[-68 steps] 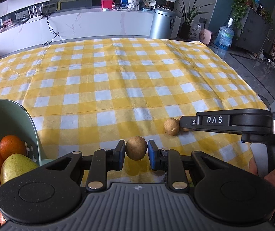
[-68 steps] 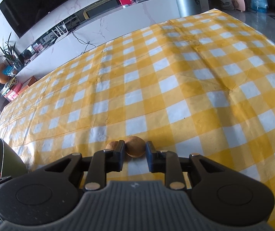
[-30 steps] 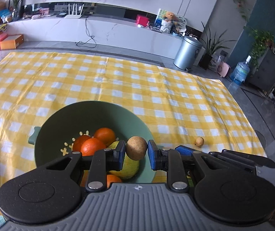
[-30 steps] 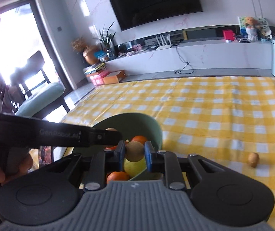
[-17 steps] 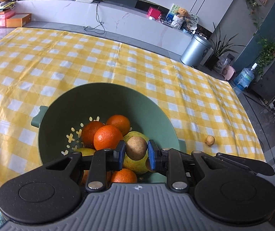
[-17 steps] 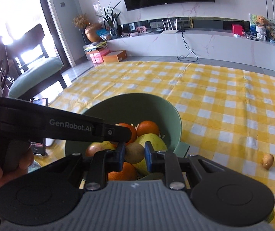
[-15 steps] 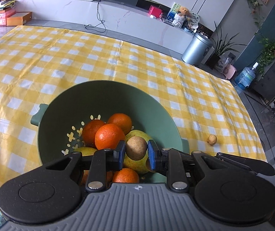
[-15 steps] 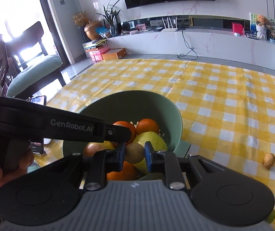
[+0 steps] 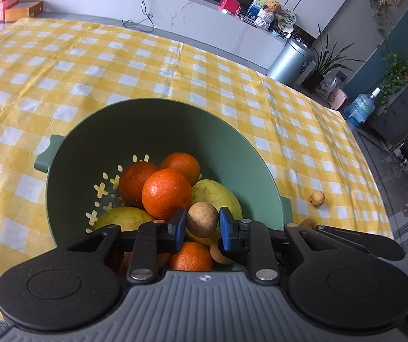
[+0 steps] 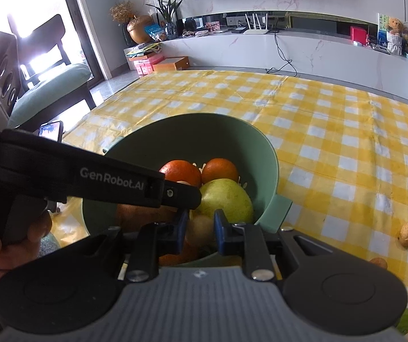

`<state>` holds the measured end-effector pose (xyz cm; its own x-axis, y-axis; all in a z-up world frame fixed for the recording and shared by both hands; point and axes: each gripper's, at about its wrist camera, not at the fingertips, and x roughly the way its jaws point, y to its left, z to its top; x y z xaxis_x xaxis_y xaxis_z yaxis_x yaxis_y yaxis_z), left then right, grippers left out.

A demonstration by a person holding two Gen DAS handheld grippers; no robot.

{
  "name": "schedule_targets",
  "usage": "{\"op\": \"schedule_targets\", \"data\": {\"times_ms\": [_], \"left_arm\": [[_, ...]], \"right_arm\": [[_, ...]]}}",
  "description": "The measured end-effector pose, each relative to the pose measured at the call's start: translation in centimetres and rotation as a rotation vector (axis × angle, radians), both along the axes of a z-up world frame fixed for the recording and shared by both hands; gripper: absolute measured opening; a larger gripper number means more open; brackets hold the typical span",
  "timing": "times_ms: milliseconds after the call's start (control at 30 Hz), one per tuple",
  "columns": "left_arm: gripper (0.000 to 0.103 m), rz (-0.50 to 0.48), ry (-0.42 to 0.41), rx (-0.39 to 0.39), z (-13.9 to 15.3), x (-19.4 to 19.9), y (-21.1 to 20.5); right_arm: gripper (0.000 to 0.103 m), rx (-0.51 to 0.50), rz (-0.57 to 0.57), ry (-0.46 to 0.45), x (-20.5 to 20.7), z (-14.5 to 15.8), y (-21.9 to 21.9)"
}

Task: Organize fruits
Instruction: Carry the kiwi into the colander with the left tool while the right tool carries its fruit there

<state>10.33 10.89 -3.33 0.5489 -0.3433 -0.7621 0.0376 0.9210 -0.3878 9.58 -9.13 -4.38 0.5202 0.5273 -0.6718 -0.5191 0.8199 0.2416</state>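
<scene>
Left view: your left tool (image 9: 202,225) grips a longan (image 9: 202,219) above the bowl (image 9: 158,119), which already holds oranges (image 9: 166,189) and pears (image 9: 216,193). One loose longan (image 9: 317,198) lies on the bench, right of the tool.

Right view: your right tool (image 10: 201,231) also clamps a longan (image 10: 200,227) over the bowl. Both still need dropping; two strays (image 10: 407,234) remain to its right.
</scene>
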Motion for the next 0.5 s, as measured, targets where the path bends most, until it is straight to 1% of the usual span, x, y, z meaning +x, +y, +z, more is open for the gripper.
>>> {"op": "schedule_targets", "data": {"times_ms": [67, 167, 300, 367, 400, 433, 500], "left_arm": [[0.028, 0.001, 0.01, -0.015, -0.1, 0.2, 0.2], [0.028, -0.016, 0.022, -0.006, 0.0, 0.5, 0.1], [0.028, -0.079, 0.042, 0.056, 0.4, 0.9, -0.3], [0.029, -0.117, 0.053, 0.073, 0.6, 1.2, -0.2], [0.03, -0.132, 0.066, 0.08, 0.5, 1.5, -0.1], [0.033, -0.144, 0.079, 0.091, 0.4, 1.7, -0.1], [0.032, -0.18, 0.086, 0.133, 0.5, 1.8, -0.3]], "right_arm": [[0.018, 0.008, 0.001, 0.006, 0.0, 0.0, 0.0], [0.018, 0.008, 0.003, 0.008, 0.0, 0.1, -0.1], [0.019, 0.004, 0.005, 0.003, -0.1, 0.3, -0.3], [0.019, 0.011, -0.003, -0.002, -0.3, 0.5, -0.5], [0.019, 0.017, -0.007, -0.003, -0.3, 0.7, -0.7], [0.019, 0.024, -0.011, -0.006, -0.4, 0.8, -0.9], [0.026, 0.031, -0.018, -0.015, -0.8, 1.1, -1.1]]}}
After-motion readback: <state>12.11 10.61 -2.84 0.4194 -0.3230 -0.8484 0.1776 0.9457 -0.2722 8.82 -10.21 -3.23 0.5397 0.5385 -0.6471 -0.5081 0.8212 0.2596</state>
